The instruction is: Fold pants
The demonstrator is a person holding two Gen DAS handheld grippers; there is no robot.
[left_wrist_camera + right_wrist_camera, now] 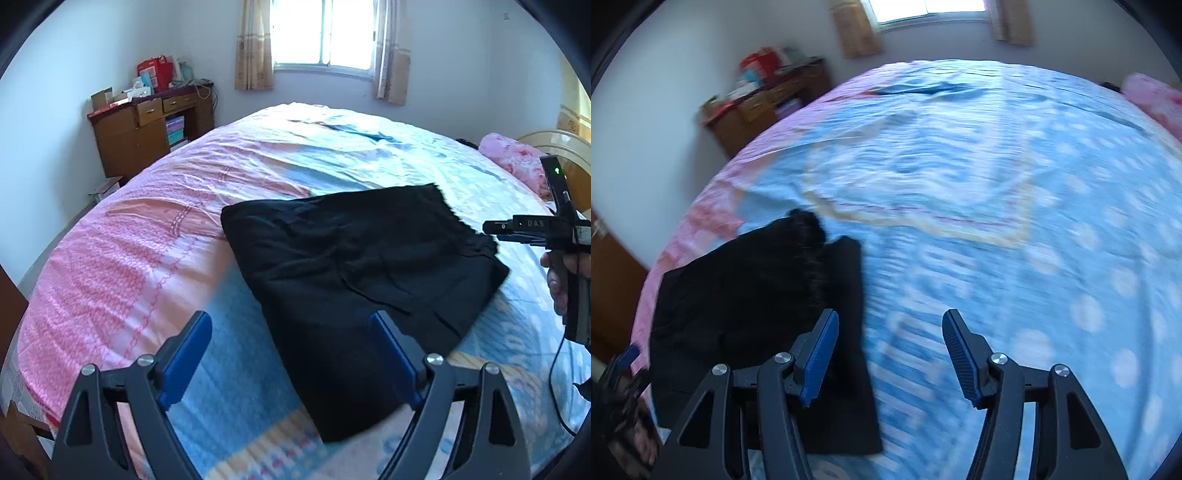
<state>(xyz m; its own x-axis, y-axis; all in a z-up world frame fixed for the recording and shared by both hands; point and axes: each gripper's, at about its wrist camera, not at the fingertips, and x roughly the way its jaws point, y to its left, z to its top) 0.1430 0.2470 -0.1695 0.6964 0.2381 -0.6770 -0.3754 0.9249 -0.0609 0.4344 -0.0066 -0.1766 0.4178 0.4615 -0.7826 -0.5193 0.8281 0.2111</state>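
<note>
Black pants (354, 266) lie folded into a compact block on the bed (129, 236), near edge, straddling the pink and blue parts of the cover. Left hand-held gripper (291, 336) spread wide — nothing pinched, pants' near corner just past its right finger. Right hand-held gripper (890, 332) also spread — empty, pants to its left.

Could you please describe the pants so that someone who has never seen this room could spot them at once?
Find the large bed under the window, covered in a pink and pale blue sheet. The pants lie folded flat near its closest edge. They are the only plain black thing on the bright bedding.
</note>
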